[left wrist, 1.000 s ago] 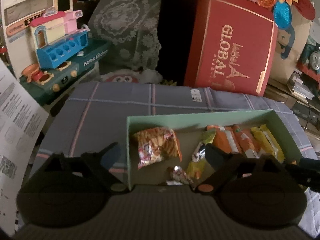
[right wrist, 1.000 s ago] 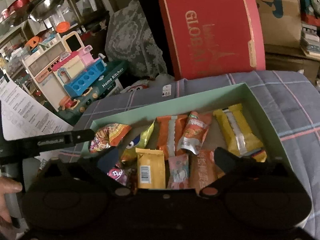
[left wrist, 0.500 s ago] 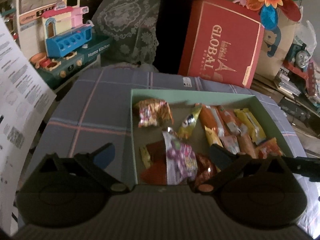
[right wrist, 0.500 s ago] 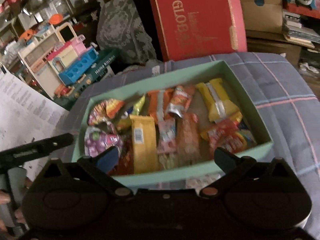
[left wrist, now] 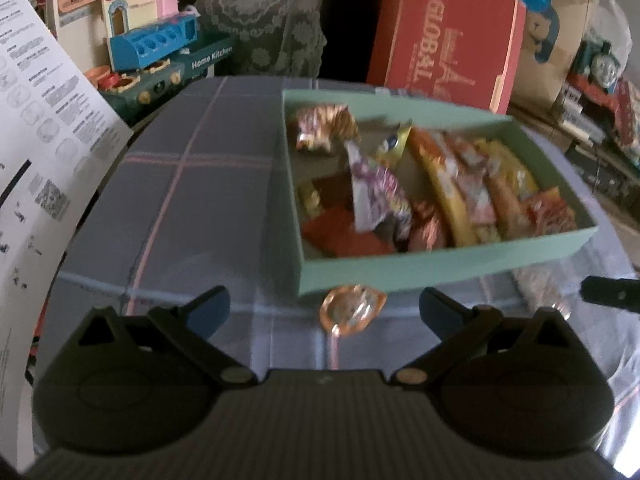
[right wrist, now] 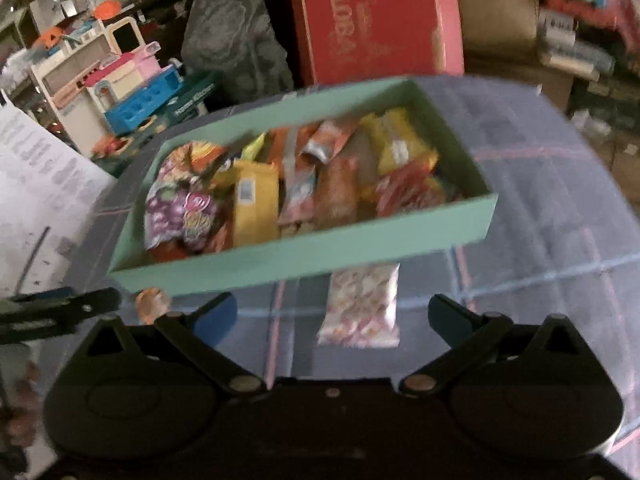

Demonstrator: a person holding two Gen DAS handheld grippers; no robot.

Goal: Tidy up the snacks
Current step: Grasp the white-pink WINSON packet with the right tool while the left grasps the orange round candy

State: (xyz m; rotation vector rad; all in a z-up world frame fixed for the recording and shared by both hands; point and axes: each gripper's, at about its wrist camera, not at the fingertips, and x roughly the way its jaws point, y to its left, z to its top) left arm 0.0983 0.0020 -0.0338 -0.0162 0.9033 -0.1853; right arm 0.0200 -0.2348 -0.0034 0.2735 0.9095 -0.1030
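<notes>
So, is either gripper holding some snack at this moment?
No. The left gripper and right gripper are both open and hold nothing; the small orange wrapped candy and pale pink packet lie on the cloth.

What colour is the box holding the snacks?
Mint green box, clearest in the right wrist view.

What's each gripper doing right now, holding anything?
Left gripper: open, holding nothing; orange-wrapped candy lies loose between its fingers.
Right gripper: open, holding nothing.

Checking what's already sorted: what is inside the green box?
The green box holds mixed snack packets, including a purple packet and a yellow packet. Anything beneath those packets is hidden.
</notes>
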